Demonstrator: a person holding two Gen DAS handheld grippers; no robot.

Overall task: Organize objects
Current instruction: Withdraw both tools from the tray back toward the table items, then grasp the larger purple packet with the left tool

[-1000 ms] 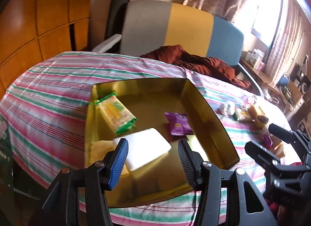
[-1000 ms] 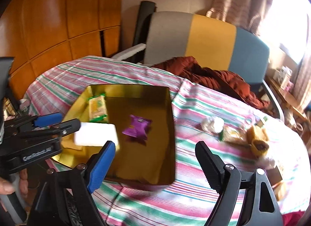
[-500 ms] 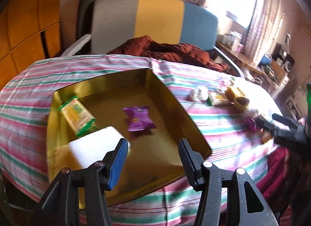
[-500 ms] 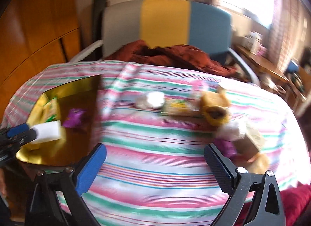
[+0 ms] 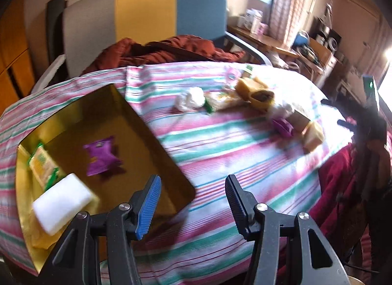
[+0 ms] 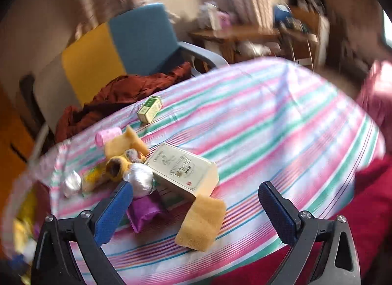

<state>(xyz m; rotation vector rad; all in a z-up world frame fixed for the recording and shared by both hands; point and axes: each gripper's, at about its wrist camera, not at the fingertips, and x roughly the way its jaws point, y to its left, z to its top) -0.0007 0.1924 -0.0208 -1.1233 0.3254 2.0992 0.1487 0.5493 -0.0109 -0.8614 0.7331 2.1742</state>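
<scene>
A gold tray (image 5: 152, 135) on the striped cloth holds a green-yellow packet (image 5: 42, 164), a purple packet (image 5: 101, 158) and a white block (image 5: 61, 204). My left gripper (image 5: 193, 179) hangs open over the tray's near right corner, with nothing between its fingers. My right gripper (image 6: 196, 185) stands wide open above a loose pile of things. In that pile are a cream tin (image 6: 181, 167), a yellow sponge (image 6: 201, 223), a purple packet (image 6: 144, 210) and a foil ball (image 6: 139, 177). The sponge lies between the jaws' line, untouched.
A small green box (image 6: 150, 109) and a pink roll (image 6: 107, 135) lie farther back on the cloth. A grey, yellow and blue chair (image 5: 147, 15) with a rust-red cloth (image 5: 166, 49) stands behind the table. A red garment (image 6: 355, 211) borders the table's near right edge.
Both views have swung right. The left gripper moved from over the white block to the tray's right corner. The right gripper left the tray for the loose pile, and its jaws widened.
</scene>
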